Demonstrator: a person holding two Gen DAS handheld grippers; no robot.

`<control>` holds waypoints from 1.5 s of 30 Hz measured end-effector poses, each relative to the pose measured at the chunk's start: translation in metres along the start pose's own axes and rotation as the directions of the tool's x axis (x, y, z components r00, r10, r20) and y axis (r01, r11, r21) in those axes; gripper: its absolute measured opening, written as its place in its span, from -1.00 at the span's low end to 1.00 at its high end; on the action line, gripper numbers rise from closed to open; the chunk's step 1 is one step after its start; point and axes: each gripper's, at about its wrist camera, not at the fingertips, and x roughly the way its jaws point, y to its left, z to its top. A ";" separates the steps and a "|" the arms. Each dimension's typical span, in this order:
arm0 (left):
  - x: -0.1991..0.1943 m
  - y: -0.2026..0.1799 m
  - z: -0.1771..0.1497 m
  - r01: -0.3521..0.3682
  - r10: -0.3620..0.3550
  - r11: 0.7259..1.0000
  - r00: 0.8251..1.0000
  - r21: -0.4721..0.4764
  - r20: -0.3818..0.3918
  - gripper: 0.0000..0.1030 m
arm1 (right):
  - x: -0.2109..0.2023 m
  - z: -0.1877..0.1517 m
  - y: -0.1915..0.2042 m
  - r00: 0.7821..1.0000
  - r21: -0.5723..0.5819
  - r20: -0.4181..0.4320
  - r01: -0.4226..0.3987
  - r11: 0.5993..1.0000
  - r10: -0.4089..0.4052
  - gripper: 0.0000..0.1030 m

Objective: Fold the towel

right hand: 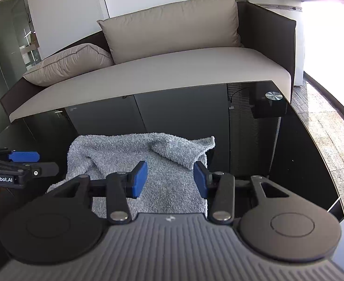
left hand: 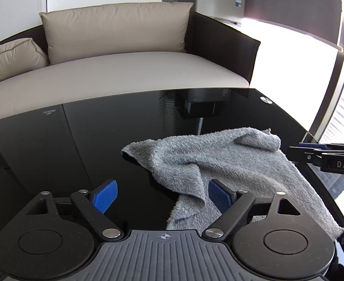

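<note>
While both claws gape released, rumpled grey towel [right hand: 148, 164] on black table [left hand: 78, 140], sofa [left hand: 125, 70] seemingly close behind.

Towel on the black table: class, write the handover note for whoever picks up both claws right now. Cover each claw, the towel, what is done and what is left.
Left claw: open wide, holding nothing, low over the table at the towel's near-left edge.
Right claw: open, holding nothing; the towel lies below its blue pads, not pinched.
Towel: grey, loose and rumpled on the black glass table, one far corner curled over, creases across the middle. It is not squared up.
Done: no neat fold to see; both claws are free of the cloth.
Left: probably flatten it, take two corners, fold, align edges.
</note>
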 end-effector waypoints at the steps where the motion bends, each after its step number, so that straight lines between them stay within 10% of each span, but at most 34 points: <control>1: -0.002 -0.002 -0.003 -0.004 0.004 1.000 1.000 0.012 -0.003 0.76 | -0.002 -0.002 0.000 1.000 -0.006 -0.003 0.007 1.000 -0.007 -0.11; 45: -0.041 -0.015 -0.070 -0.042 0.059 0.989 0.991 0.141 -0.120 0.88 | -0.062 -0.072 0.021 0.975 -0.290 -0.097 0.166 0.942 -0.202 0.36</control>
